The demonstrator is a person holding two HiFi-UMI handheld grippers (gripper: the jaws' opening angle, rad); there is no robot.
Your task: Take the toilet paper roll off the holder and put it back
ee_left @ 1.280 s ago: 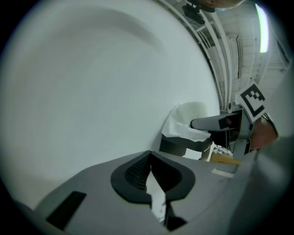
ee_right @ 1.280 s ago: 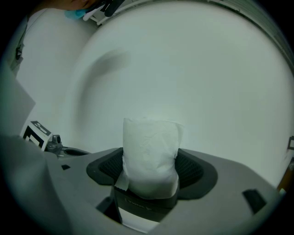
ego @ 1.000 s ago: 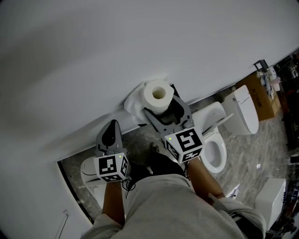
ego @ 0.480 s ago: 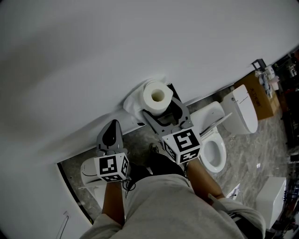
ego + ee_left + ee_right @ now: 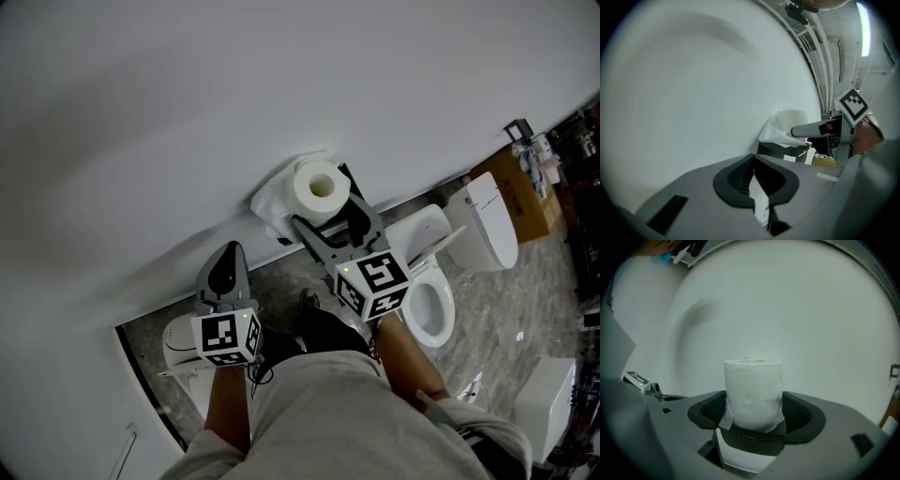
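Note:
The white toilet paper roll stands upright against the white wall, its hollow core facing up. My right gripper is shut on the toilet paper roll, one dark pad on each side. Directly under the roll is the black holder, with a loose white sheet hanging below it; I cannot tell whether the roll rests on it. My left gripper is shut on nothing, lower and to the left of the roll. From the left gripper view, the roll and the holder lie ahead to the right.
White toilets stand on the marbled floor to the right, and another is at the lower left. A brown cardboard box is at the far right. The person's legs fill the bottom of the head view.
My right gripper and the roll have shifted slightly right and closer to the wall. The left gripper has barely moved.

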